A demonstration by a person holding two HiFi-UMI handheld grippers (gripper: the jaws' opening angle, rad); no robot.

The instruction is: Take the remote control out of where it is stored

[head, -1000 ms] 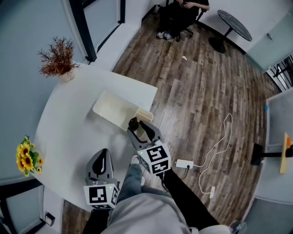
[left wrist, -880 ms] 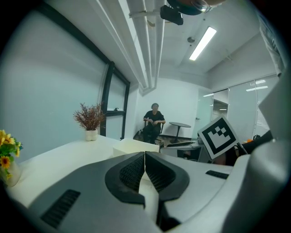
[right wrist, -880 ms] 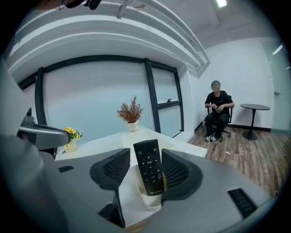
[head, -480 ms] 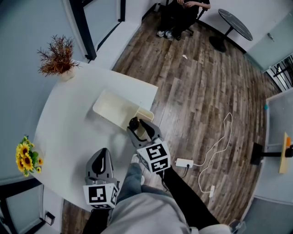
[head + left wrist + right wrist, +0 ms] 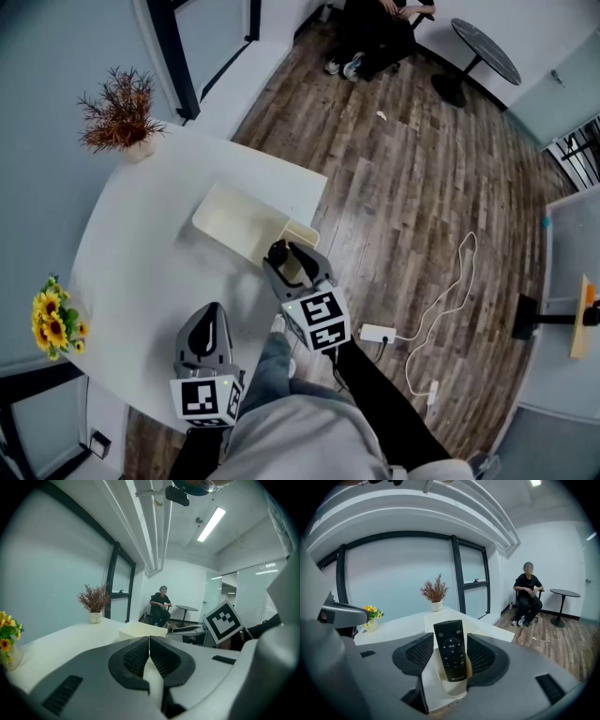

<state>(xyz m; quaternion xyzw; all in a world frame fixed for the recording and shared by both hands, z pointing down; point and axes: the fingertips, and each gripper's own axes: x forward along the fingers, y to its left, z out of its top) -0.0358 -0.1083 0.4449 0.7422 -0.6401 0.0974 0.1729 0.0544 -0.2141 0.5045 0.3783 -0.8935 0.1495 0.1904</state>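
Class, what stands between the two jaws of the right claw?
The remote control, upright in its cream holder, seen in the right gripper view; whether the jaws press it is unclear.

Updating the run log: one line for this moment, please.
phase: reach | right tool: open, jaws straddling remote | remote: upright in cream holder | left tool: shut, empty

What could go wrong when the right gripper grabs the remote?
The remote stands in a cream holder between the open jaws of the right gripper; closing could pinch the holder's wall too and lift it.
The holder sits at the edge of the table, so a slip could drop the remote onto the floor.
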